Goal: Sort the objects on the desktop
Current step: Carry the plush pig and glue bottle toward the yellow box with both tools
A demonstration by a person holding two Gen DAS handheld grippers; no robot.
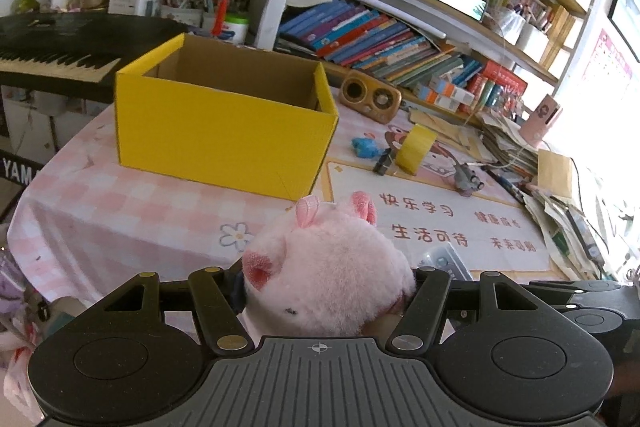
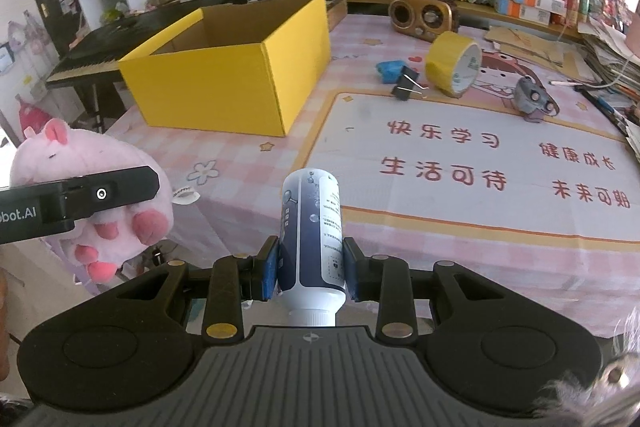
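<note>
**Both grippers loaded near the yellow box**

The left gripper [image 1: 326, 291] is clamped on a pink plush toy [image 1: 332, 267], held up off the desk's near edge. The right gripper [image 2: 310, 269] squeezes a white and blue bottle [image 2: 312, 227] between its blue pads [image 2: 270, 269], cap toward the camera. The open yellow box [image 1: 224, 123] stands on the pink checked tablecloth [image 1: 120, 211], beyond both grippers. To the box's right lie a roll of yellow tape [image 2: 454, 63], a black binder clip [image 2: 406, 87], a blue lump [image 2: 390, 70] and a small grey toy [image 2: 532, 98].
</note>
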